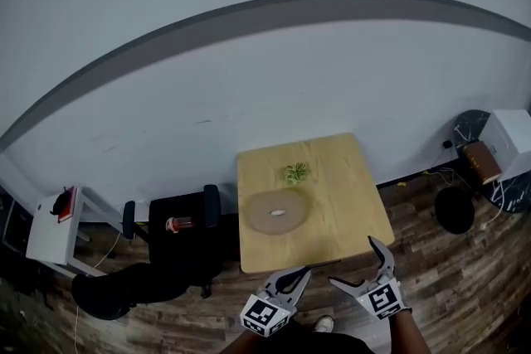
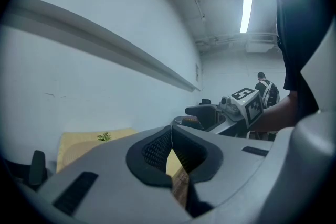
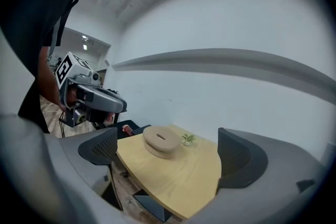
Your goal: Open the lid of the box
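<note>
The box (image 1: 277, 212), lid on, lies near the table's (image 1: 348, 203) left edge. Beyond the near edge, well apart from it: left gripper (image 1: 301, 272) closed on nothing, right gripper (image 1: 351, 259) wide open, empty.

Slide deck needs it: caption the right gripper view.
Open right tool faces the lidded round box on the wooden table, nothing between its jaws.

The wooden table (image 1: 348, 203) carries a round lidded box (image 1: 277, 212) and small plant (image 1: 295, 172).
</note>
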